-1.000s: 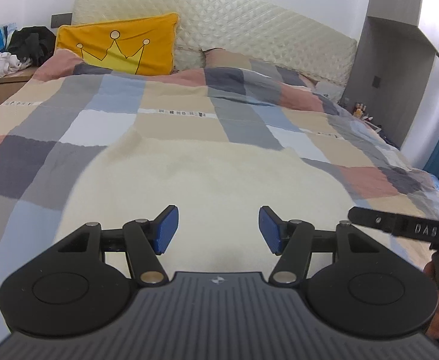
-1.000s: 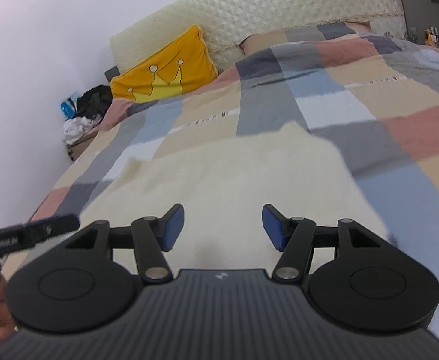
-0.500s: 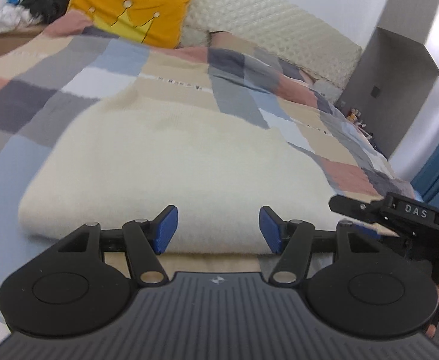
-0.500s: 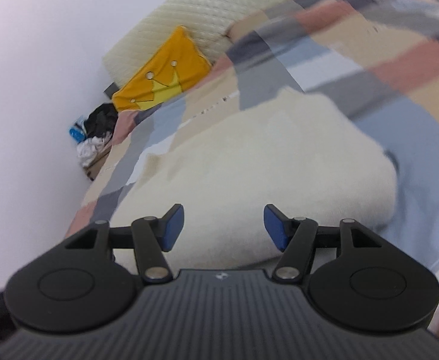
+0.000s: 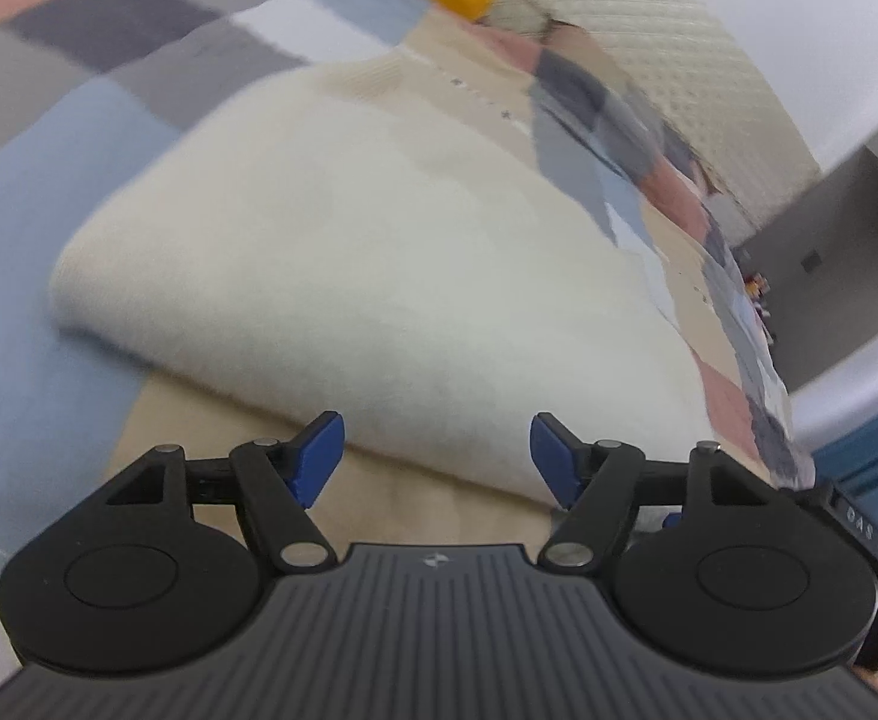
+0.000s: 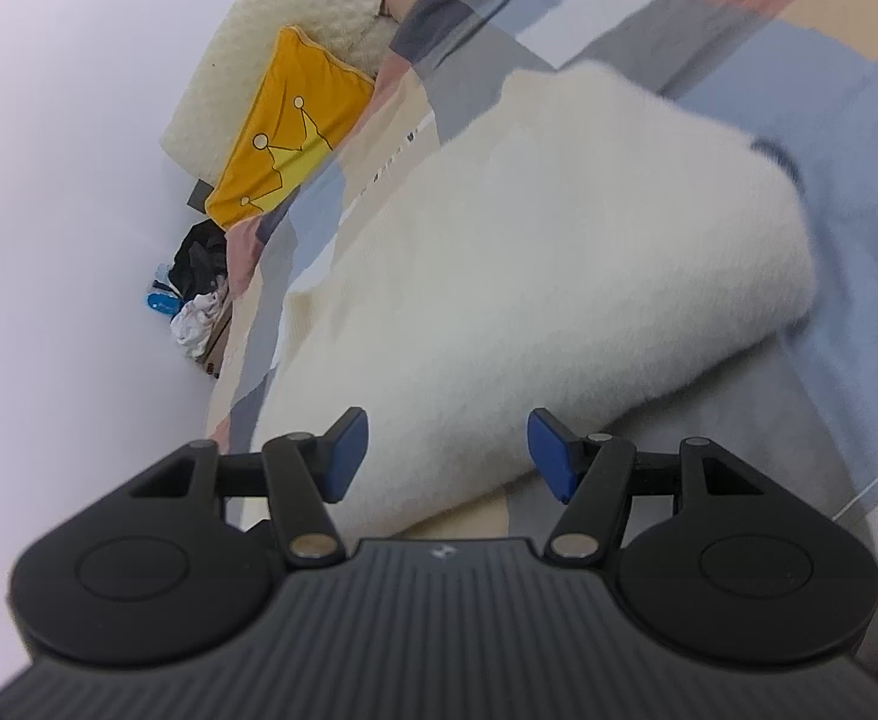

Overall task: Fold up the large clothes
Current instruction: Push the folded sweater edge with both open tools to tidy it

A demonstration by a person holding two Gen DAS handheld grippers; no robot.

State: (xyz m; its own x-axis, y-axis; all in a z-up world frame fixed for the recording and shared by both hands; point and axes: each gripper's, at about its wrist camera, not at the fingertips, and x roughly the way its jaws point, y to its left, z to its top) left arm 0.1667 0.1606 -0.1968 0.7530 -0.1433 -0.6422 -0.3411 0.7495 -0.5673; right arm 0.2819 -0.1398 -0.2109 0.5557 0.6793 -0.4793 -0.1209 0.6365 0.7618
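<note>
Ahead of both grippers, a fluffy cream folded garment (image 5: 366, 276) lies on the patchwork quilt (image 5: 30, 192). Left gripper (image 5: 435, 459), jaws just widening, and right gripper (image 6: 448, 453) gape empty; "DAS" marks the right gripper.

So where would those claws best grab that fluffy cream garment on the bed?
Probably along its near edge, one claw toward each end. The cream garment lies flat on the checked bedspread, its thick rounded edge facing both open claws, left and right. Coming in low from the near side lets the blue pads close above and below that edge.
</note>
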